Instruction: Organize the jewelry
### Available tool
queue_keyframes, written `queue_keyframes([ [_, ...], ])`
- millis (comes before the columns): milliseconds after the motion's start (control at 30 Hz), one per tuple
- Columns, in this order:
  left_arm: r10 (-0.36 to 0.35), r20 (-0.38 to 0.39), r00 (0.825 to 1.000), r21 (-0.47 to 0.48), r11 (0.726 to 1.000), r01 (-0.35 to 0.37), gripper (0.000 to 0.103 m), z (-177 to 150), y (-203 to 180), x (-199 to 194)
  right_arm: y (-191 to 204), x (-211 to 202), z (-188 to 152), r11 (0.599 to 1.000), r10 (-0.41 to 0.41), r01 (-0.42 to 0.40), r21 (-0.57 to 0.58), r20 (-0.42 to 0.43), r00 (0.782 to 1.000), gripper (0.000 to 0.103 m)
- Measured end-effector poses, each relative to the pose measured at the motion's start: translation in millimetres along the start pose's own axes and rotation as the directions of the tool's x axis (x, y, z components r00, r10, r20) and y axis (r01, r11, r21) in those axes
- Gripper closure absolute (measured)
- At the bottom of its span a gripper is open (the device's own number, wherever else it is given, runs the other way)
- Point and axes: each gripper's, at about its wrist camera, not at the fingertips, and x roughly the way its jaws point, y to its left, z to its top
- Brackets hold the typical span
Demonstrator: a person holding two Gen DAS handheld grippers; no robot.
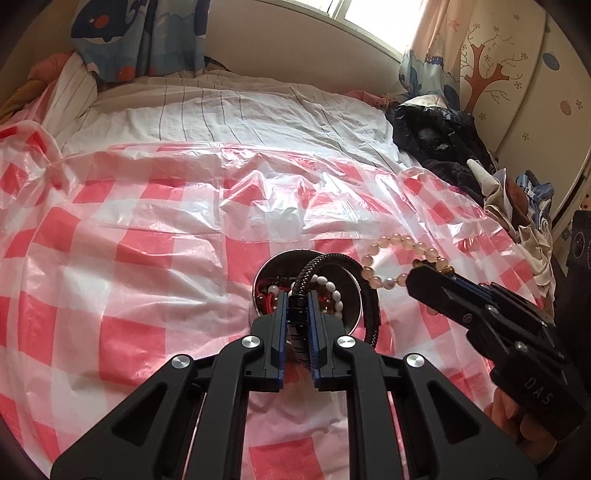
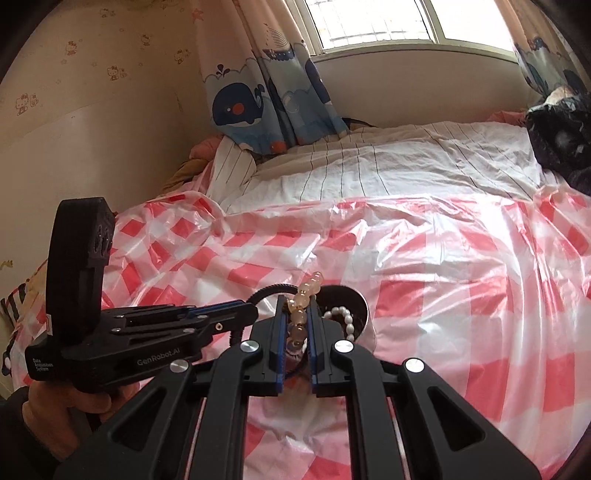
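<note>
A: Where is the jewelry?

B: On the bed (image 1: 258, 107), which is covered by a pink-and-white checked plastic sheet (image 1: 147, 229). A round metal tin (image 1: 352, 295) stands on that sheet toward the near edge of the bed, and a string of white pearls (image 1: 332, 290) hangs over its rim, partly inside.

A: And the left gripper?

B: The left gripper (image 1: 297, 308) has its jaws drawn narrow, clamped on a dark braided bracelet (image 1: 354, 260). The band runs between the blue pads and loops out above the tin's opening.

A: The right one?

B: The right gripper (image 2: 297, 317) is likewise pinched narrow, on a bracelet of pale peach beads (image 2: 299, 315). In the right wrist view the beads sit between its pads and the top of the loop rises above the fingertips. From the left wrist view that same beaded loop hangs just to the right of the tin, clear of the sheet.

A: How do the two grippers stand to each other?

B: Near each other, both by the tin, the left one's tip over its left side. I cannot tell whether the two bracelets touch.

A: Anything else on the bed?

B: A white striped quilt (image 2: 388, 166) lies toward the far edge, under the window (image 2: 369, 22) and the whale-print curtain (image 2: 251, 107). A heap of dark clothing (image 1: 436, 140) lies along the right edge.
</note>
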Motion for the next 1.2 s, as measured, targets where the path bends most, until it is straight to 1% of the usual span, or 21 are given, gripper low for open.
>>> queue_keyframes([
  [33, 0.004, -0.028, 1.0, 0.003, 1.0, -0.004, 0.092, 3, 0, 11, 0, 9, 3, 1.0, -0.007, 0.007, -0.013, -0.011, 1.0, 0.093],
  [67, 0.034, -0.051, 0.998, 0.015, 0.999, -0.033, 0.09, 4, 0, 22, -2, 23, 4, 0.999, -0.026, 0.025, -0.024, -0.054, 0.998, 0.091],
  [100, 0.072, -0.065, 0.995, 0.028, 0.997, -0.07, 0.086, 3, 0, 30, -7, 40, 1, 0.998, -0.053, 0.05, -0.031, -0.127, 0.99, 0.081],
  [133, 0.086, -0.077, 0.993, 0.024, 0.996, -0.084, 0.085, 1, 2, 34, -15, 54, -4, 0.996, -0.085, 0.082, -0.024, -0.177, 0.981, 0.076],
  [167, 0.084, -0.077, 0.993, 0.013, 0.996, -0.084, 0.082, -2, 5, 32, -22, 56, -10, 0.995, -0.103, 0.104, -0.004, -0.183, 0.978, 0.075],
  [200, 0.089, -0.069, 0.994, 0.011, 0.996, -0.089, 0.074, -4, 7, 28, -28, 53, -13, 0.994, -0.102, 0.107, 0.015, -0.186, 0.977, 0.075],
  [233, 0.105, -0.059, 0.993, 0.013, 0.994, -0.104, 0.069, -7, 8, 23, -31, 46, -16, 0.994, -0.098, 0.104, 0.027, -0.177, 0.979, 0.075],
  [333, 0.119, -0.05, 0.992, 0.009, 0.993, -0.118, 0.065, -16, 11, 8, -33, 28, -21, 0.993, -0.107, 0.112, 0.027, -0.155, 0.982, 0.074],
  [433, 0.135, -0.053, 0.989, 0.014, 0.991, -0.134, 0.06, -32, 12, -7, -31, 13, -33, 0.992, -0.119, 0.124, 0.028, -0.153, 0.981, 0.066],
  [500, 0.153, -0.068, 0.986, 0.022, 0.988, -0.151, 0.059, -46, 13, -14, -29, 7, -43, 0.991, -0.126, 0.132, 0.027, -0.162, 0.979, 0.059],
  [533, 0.162, -0.076, 0.984, 0.024, 0.987, -0.161, 0.059, -54, 14, -17, -29, 4, -52, 0.99, -0.129, 0.137, 0.036, -0.172, 0.977, 0.057],
  [633, 0.175, -0.103, 0.979, 0.005, 0.985, -0.175, 0.058, -76, 22, -22, -31, -1, -73, 0.989, -0.121, 0.137, 0.064, -0.206, 0.971, 0.057],
  [733, 0.178, -0.118, 0.977, -0.01, 0.984, -0.18, 0.057, -89, 26, -23, -31, 0, -83, 0.988, -0.118, 0.138, 0.072, -0.232, 0.965, 0.056],
  [767, 0.178, -0.119, 0.977, -0.011, 0.983, -0.181, 0.057, -91, 26, -24, -29, 0, -84, 0.988, -0.12, 0.139, 0.068, -0.231, 0.966, 0.055],
  [800, 0.179, -0.113, 0.977, -0.007, 0.983, -0.181, 0.057, -91, 24, -25, -26, -2, -85, 0.988, -0.124, 0.141, 0.062, -0.225, 0.966, 0.05],
  [867, 0.176, -0.083, 0.981, 0.005, 0.984, -0.177, 0.057, -84, 16, -26, -22, -5, -88, 0.988, -0.129, 0.144, 0.056, -0.214, 0.968, 0.045],
  [967, 0.189, -0.025, 0.982, 0.034, 0.982, -0.188, 0.057, -65, 0, -24, -21, -3, -95, 0.988, -0.125, 0.144, 0.063, -0.23, 0.965, 0.045],
  [1033, 0.225, -0.007, 0.974, 0.069, 0.972, -0.224, 0.057, -52, -8, -15, -21, -1, -97, 0.987, -0.121, 0.142, 0.071, -0.238, 0.964, 0.045],
  [1200, 0.289, -0.021, 0.957, 0.132, 0.95, -0.284, 0.057, -32, -16, 19, -25, -1, -97, 0.985, -0.122, 0.145, 0.088, -0.23, 0.965, 0.043],
])
